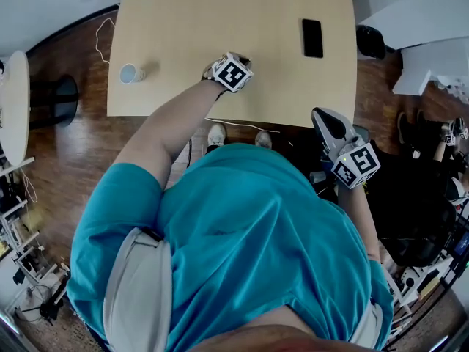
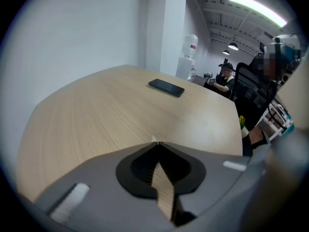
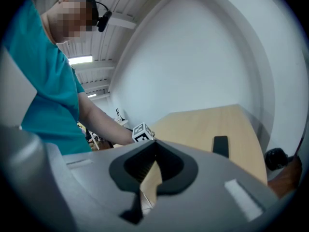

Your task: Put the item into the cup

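Note:
A small white paper cup (image 1: pixel 132 72) stands upright near the left edge of the light wooden table (image 1: pixel 220 13). My left gripper (image 1: pixel 239 57) rests low over the table's front middle, well right of the cup. Its jaws are shut tip to tip (image 2: pixel 155 143). A tiny pale sliver shows where they meet, and I cannot tell what it is. My right gripper (image 1: pixel 322 116) hangs off the table's front right corner, shut (image 3: pixel 154 142), with nothing seen in it. No loose item is visible on the table.
A black phone (image 1: pixel 312 37) lies flat at the table's far right, ahead of the left gripper (image 2: pixel 166 87). A black office chair (image 1: pixel 410 196) stands at the right. A round white table (image 1: pixel 13 108) is at the left. A seated person (image 2: pixel 223 79) is beyond the table.

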A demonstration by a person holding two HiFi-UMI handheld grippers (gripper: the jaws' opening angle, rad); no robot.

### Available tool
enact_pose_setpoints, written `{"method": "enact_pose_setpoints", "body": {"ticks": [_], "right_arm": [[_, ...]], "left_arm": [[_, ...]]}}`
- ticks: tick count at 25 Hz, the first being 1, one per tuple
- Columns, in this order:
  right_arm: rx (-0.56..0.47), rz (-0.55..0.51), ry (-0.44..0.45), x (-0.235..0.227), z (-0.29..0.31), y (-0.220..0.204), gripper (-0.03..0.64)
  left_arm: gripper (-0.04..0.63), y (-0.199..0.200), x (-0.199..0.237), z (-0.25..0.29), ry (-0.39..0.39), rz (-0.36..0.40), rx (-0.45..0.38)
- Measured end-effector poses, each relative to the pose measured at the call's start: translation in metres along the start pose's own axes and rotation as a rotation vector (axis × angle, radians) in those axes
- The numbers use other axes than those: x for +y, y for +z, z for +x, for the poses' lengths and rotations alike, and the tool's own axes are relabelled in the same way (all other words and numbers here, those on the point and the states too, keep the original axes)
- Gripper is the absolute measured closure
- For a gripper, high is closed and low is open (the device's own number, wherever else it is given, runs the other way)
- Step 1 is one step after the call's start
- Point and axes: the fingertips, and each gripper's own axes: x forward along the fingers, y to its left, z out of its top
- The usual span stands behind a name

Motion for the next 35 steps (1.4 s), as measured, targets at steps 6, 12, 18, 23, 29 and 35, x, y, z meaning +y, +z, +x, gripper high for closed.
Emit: {"method": "enact_pose_setpoints", "body": {"ticks": [6,12,18,23,29,35], "right_arm": [[-0.003,-0.039,0.052,0.007,0.013,0.013,0.614],[-0.009,-0.067,0.098,0.011,0.037,0.030,0.614],[0.002,-0.099,0.154,0.028,0.076,0.042,0.614],[0.015,-0.111,0.205,0.052,0.116,0.049,0.614],[0.030,-0.108,0.248,0.080,0.159,0.060,0.614],[0.061,-0.127,0.269,0.101,0.194,0.063,0.614]], "left_arm": [[0.589,0.012,-0.003,-0.041,0.027,-0.044,-0.086],[0.589,0.010,0.005,-0.101,0.074,-0.031,-0.163],[0.589,-0.016,0.034,-0.174,0.156,-0.096,-0.222],[0.589,-0.052,0.072,-0.231,0.252,-0.141,-0.257],[0.589,-0.095,0.115,-0.287,0.338,-0.200,-0.275],[0.589,-0.131,0.154,-0.323,0.400,-0.256,-0.278]]}}
